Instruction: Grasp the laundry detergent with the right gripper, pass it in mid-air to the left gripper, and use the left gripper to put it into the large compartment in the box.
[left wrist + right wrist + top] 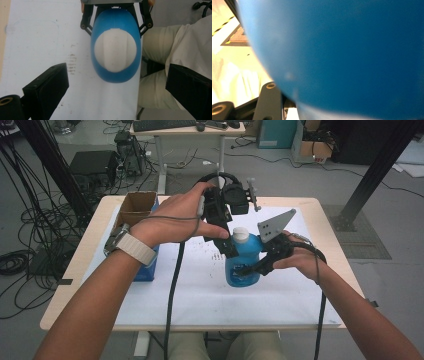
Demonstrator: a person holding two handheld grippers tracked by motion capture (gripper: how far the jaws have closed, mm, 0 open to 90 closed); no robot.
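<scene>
Blue bottle (243, 265) is standing upright on the white sheet (200, 290), the right gripper (250, 269) clenching its body. Left gripper (117, 85) is hovering released above the white cap (115, 50); closing off-centre is risking tipping it.

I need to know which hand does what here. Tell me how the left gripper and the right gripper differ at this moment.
The left gripper hangs above the blue bottle's white cap, jaws spread wide and holding nothing; the right gripper is clamped on the bottle's body from the side. The left points down, the right lies roughly level. Both are black, hand-held and trail cables.
</scene>
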